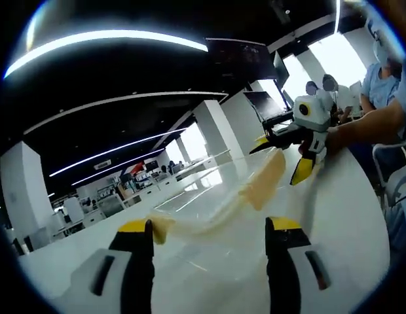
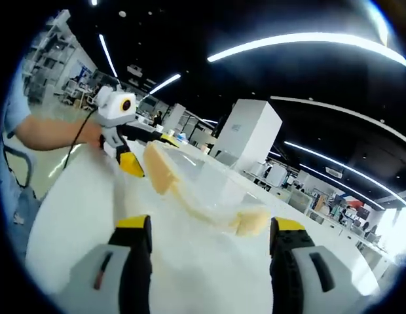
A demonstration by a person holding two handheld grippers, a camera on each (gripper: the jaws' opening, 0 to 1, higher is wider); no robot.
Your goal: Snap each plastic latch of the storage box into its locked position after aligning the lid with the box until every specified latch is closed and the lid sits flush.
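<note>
No legible text or signs

White worktop carrying one clear storage box

The glossy white worktop (image 1: 360,216) mirrors the ceiling light strips in the left gripper view and runs broad and pale beneath the jaws in the right gripper view (image 2: 78,196). Directly on it rests a transparent storage box (image 1: 216,203) with pale yellow latches at its ends; the same box (image 2: 203,186) sits near the worktop's middle in the right gripper view, its lid clear.
</note>
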